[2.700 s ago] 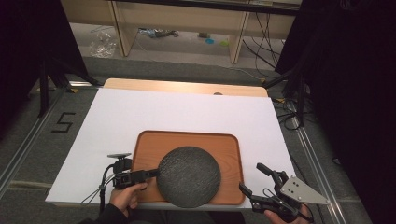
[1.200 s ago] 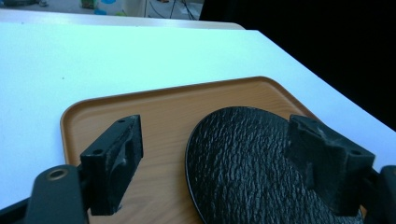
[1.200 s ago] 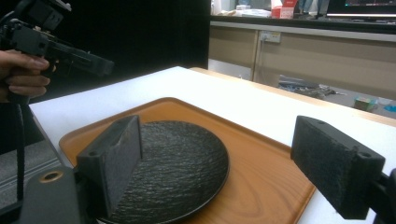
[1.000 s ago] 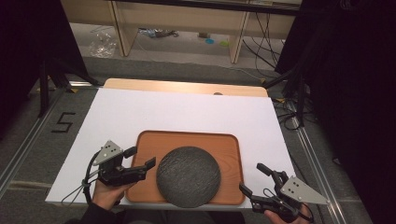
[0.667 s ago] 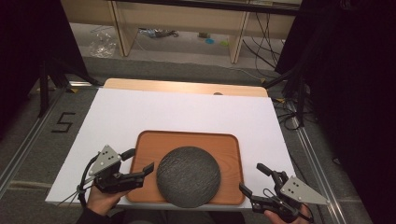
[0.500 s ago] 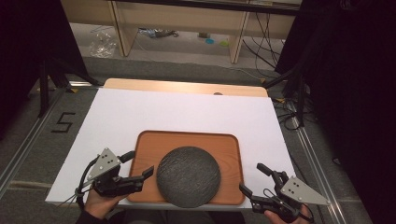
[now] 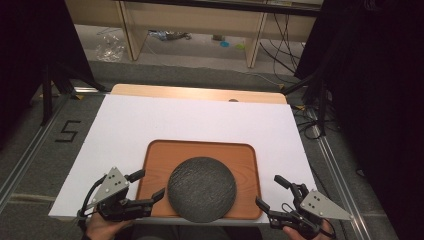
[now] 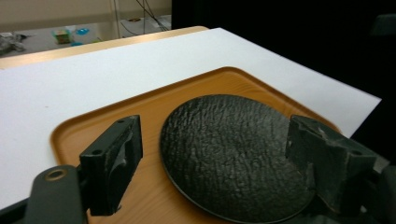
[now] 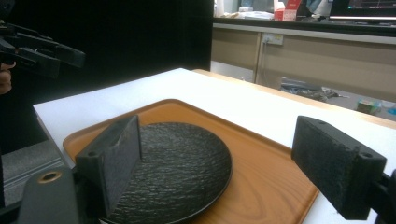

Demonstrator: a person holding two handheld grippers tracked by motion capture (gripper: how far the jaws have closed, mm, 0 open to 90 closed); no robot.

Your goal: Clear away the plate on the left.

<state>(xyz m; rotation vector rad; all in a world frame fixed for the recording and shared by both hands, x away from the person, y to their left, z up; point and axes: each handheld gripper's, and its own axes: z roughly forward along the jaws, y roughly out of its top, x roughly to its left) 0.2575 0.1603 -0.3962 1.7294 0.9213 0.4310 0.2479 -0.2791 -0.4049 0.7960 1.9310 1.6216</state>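
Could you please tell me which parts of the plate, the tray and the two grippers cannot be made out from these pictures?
- Black plate: near rim hidden behind the left gripper in the left gripper view.
- Wooden tray: near corner cut off by the bottom edge in the right gripper view.
- Right gripper: its hand cut off by the bottom edge in the high view.
- Tray's underside: hidden everywhere.

A: What is behind the white worktop (image 7: 150,120)?
B: A pale wooden shelf (image 7: 195,25) on a grey carpet floor (image 7: 165,70).
A: And at the sides?
B: Black curtains (image 7: 380,100), with black cables (image 7: 310,115) lying on the floor.
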